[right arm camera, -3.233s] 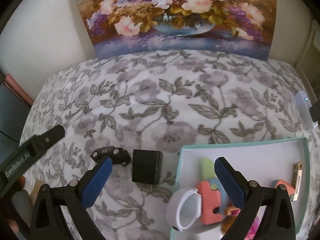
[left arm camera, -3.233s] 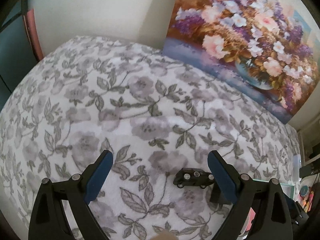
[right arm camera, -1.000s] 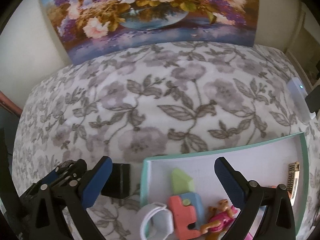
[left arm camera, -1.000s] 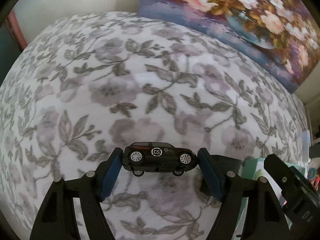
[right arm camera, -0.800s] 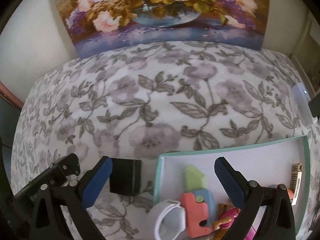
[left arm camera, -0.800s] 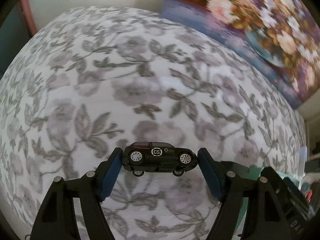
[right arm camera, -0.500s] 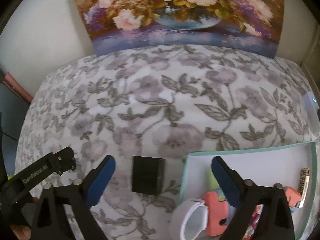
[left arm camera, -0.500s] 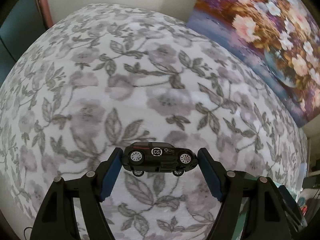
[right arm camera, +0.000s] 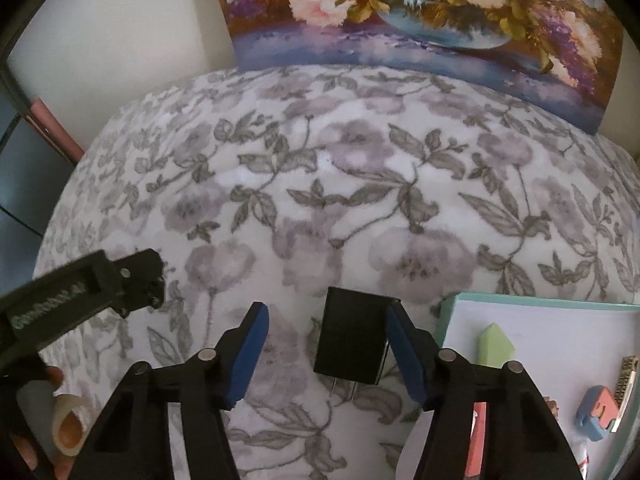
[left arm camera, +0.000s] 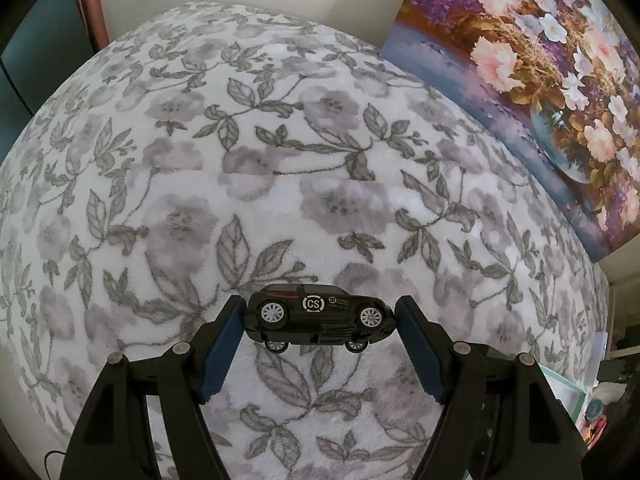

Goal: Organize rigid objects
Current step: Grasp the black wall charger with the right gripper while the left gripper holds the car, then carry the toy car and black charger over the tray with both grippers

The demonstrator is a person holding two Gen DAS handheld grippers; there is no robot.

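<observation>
A black toy car (left arm camera: 316, 314) with white wheels and a round "CS" mark hangs above the floral blanket, gripped nose and tail by my left gripper (left arm camera: 320, 306), which is shut on it. A black plug adapter (right arm camera: 352, 338) lies on the blanket, its prongs pointing toward the camera. My right gripper (right arm camera: 326, 314) straddles it with jaws closing. The right pad is at the adapter's right edge, while a gap remains on the left. The left gripper's arm (right arm camera: 80, 292) shows at the left of the right wrist view.
A teal-rimmed white tray (right arm camera: 520, 304) sits right of the adapter with a green block (right arm camera: 496, 342), an orange-and-blue piece (right arm camera: 598, 408) and other small items. A flower painting (right arm camera: 420, 20) leans on the wall behind. A person's hand (right arm camera: 60, 420) shows at lower left.
My right gripper moved left from over the tray to around the black adapter, and its jaws narrowed. The left gripper, still holding the car, swung away from the tray and rolled.
</observation>
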